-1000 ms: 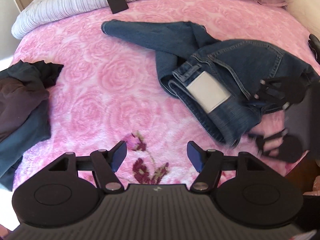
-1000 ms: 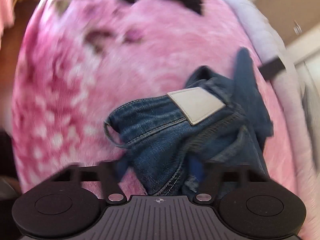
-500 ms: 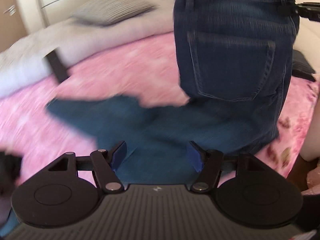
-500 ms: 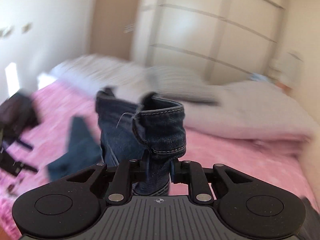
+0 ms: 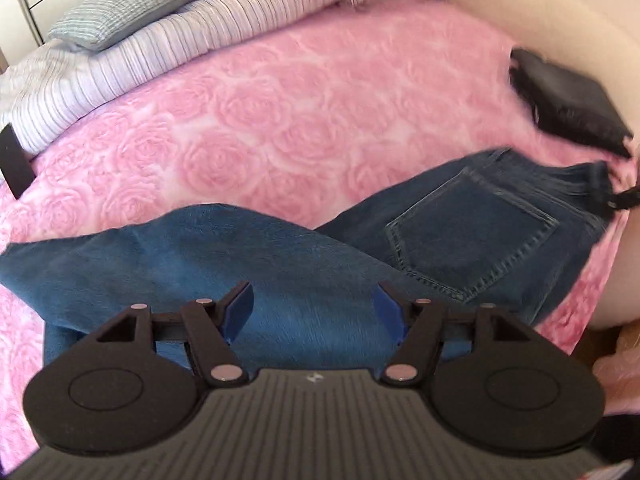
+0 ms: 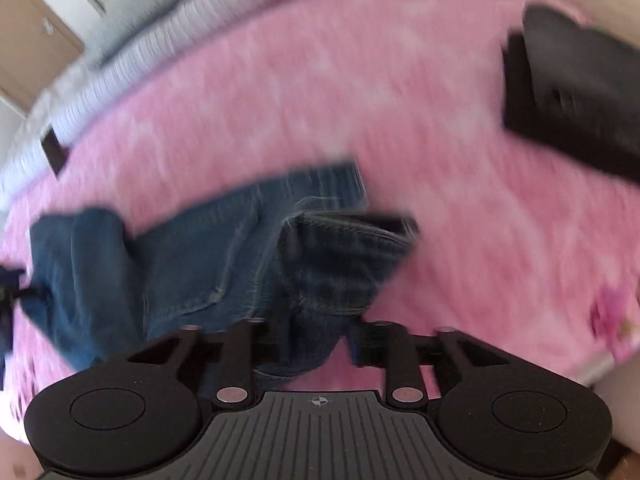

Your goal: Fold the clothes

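A pair of blue jeans [image 5: 472, 232] lies spread across the pink rose blanket [image 5: 300, 112], back pocket up, with one leg [image 5: 200, 256] stretching left. My left gripper [image 5: 312, 304] hovers open over that leg, nothing between its blue pads. In the blurred right wrist view the jeans' [image 6: 200, 264] waistband corner [image 6: 340, 260] sits between the jaws of my right gripper [image 6: 316, 344]. Those jaws are opening, and pink blanket shows between the denim and the right finger [image 6: 360, 344].
A folded black garment [image 5: 572, 104] lies at the far right of the bed, also in the right wrist view [image 6: 580, 100]. A striped duvet [image 5: 200, 28] and a pillow [image 5: 132, 4] line the far side. A black flat object [image 5: 14, 160] sits at the left edge.
Half a second ago the jeans hung in the air from my shut right gripper; now they lie on the blanket and its jaws have spread. My left gripper swung over the leg, still open.
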Tool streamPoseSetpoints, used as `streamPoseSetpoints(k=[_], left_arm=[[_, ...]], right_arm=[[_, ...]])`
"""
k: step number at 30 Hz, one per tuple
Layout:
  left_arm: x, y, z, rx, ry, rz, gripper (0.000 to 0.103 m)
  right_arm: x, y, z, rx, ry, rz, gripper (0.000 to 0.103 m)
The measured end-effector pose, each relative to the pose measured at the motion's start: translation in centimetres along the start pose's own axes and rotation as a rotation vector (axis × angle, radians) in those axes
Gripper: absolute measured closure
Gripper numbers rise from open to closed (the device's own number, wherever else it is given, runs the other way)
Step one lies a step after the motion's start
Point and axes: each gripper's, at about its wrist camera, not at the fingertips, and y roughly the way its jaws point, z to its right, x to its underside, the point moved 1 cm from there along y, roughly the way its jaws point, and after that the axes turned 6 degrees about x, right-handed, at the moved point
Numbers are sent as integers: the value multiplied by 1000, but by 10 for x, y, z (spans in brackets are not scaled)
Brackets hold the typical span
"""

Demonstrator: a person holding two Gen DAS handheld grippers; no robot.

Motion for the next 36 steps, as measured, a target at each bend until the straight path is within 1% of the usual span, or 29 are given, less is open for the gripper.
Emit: streamPoseSetpoints(k=[1,2,3,5,7,9,12,15,17,19,21,22,23,25,27,31,32,33,34,35,36], left_arm=[[-2,2,-1,-16,14,-15,40],[-3,3,-4,-32,27,-26,40],[-4,4,-9,-51,45,-35,40],[-4,9,-22,-89,82,-57,40],[-3,17,-38,-125,120,-82,40],[-2,25,-55,-162,157,-108,40],[-1,33,-83,-208,225,-139,40],[-6,40,-108,-198,308,-146,39],[-16,55,-122,-132,355,-138,37],[-26,70,-137,-66,401,-129,36],[-36,86,-151,2,447,-121,36],[-42,97,-155,50,463,-122,36],[-48,110,-160,101,485,-132,36],[-54,134,-166,174,535,-171,36],[-59,157,-172,244,586,-212,36],[-59,183,-170,348,649,-309,36],[-58,188,-170,371,661,-333,40],[-58,190,-171,381,658,-348,47],[-58,191,-170,378,656,-359,53],[-58,188,-169,366,664,-358,65],[-57,185,-168,354,671,-358,75]], right_arm=[[2,-5,4,27,-13,-2,36],[4,-11,10,51,-12,2,30],[5,-16,16,75,-8,2,27],[-3,-23,26,98,-4,-7,27],[-17,-29,19,78,-92,37,27],[-39,-25,3,45,-211,72,27],[-71,-8,-17,-5,-356,83,27],[-85,10,-51,-17,-557,80,27],[-89,25,-72,-33,-670,62,27],[-95,43,-85,-52,-753,34,27],[-99,69,-95,-57,-822,-12,27],[-102,85,-101,-55,-855,-39,27],[-104,99,-106,-48,-889,-62,27],[-109,119,-107,-37,-954,-98,27],[-118,137,-102,-41,-973,-134,27],[-135,171,-89,-99,-932,-238,28],[-136,178,-88,-121,-934,-273,28],[-137,184,-86,-144,-942,-307,28],[-137,191,-85,-165,-950,-334,28],[-137,195,-84,-178,-951,-353,28],[-140,197,-83,-187,-944,-361,39]])
